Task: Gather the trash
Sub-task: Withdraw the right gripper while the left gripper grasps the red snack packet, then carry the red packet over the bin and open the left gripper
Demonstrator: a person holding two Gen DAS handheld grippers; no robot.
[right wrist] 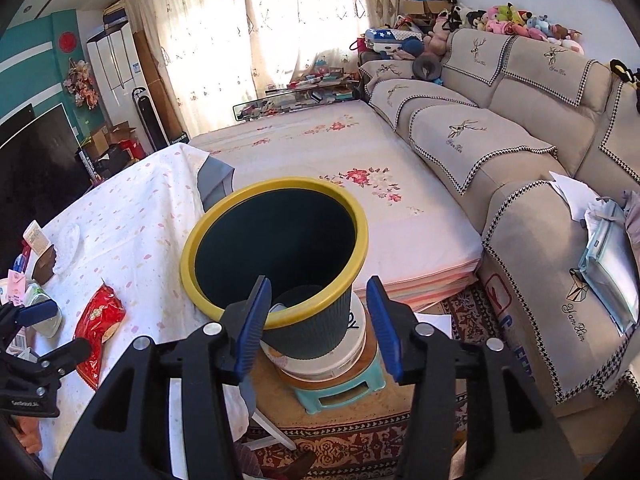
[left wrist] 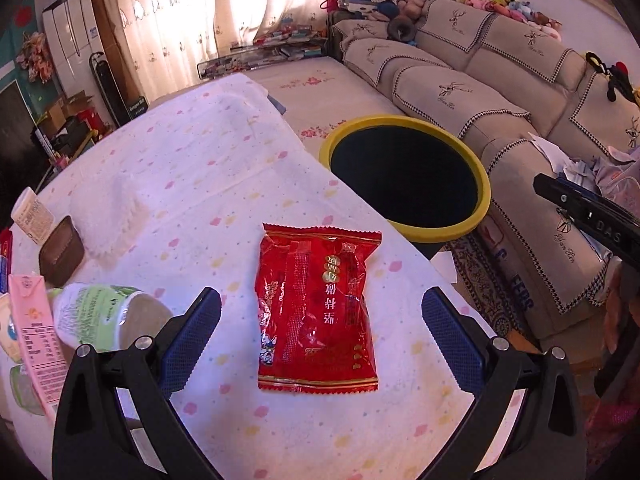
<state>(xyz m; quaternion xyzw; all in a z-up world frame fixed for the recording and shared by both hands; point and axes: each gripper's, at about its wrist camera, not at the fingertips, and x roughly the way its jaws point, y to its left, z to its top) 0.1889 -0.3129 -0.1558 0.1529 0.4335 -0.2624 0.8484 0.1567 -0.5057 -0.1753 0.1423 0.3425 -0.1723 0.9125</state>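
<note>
I am looking down at a table [left wrist: 168, 168] covered with a white cloth dotted in pink and yellow. My left gripper [left wrist: 320, 344] hangs over it with its jaws spread wide and holding nothing. Flat on the cloth between the two blue pads [left wrist: 188, 344], touching neither, lies a red snack wrapper [left wrist: 316, 308] with gold lettering.

Just beyond the table's edge from the wrapper stands the trash bin [right wrist: 276, 248], dark with a yellow rim, raised on a white tub set on a small teal stool [right wrist: 340, 394]. Something pale lies at the bottom of the bin; I cannot tell what.

My right gripper [right wrist: 318, 320] hovers above the bin's near rim, jaws parted and empty.

On the other side of the wrapper from the bin, at the table's edge, sit a white bottle with a green label [left wrist: 100, 316], a pink carton [left wrist: 34, 340] and a small brown box [left wrist: 60, 252].

Past the bin runs a long beige sofa [right wrist: 520, 128].
</note>
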